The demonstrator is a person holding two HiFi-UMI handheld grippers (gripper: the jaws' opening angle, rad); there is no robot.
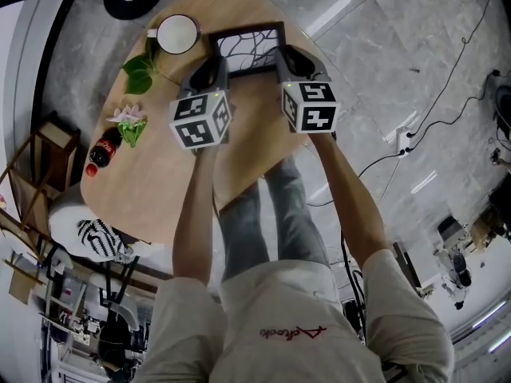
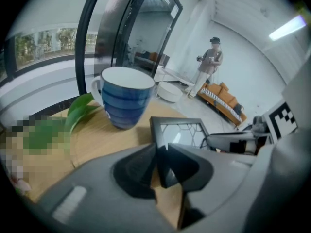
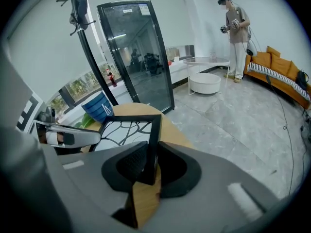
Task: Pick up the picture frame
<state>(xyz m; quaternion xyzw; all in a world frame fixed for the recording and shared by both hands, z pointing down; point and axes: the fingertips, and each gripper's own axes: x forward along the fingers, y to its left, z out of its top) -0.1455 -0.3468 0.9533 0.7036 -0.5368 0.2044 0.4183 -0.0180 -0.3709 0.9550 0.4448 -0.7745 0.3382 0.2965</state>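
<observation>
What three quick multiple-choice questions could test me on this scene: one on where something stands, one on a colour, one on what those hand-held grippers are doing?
1. In the head view, the mug stands:
A) left of the picture frame
B) on top of the frame
C) on the floor

2. The frame's border is:
A) red
B) black
C) white

3. The left gripper and right gripper:
A) hang empty
B) both clamp the mug
C) each grip one side of the frame

Answers:
1. A: the mug is on the table, beside the frame's left edge.
2. B: the border is dark all round.
3. C: each gripper view shows a frame edge pinched between the jaws.
</observation>
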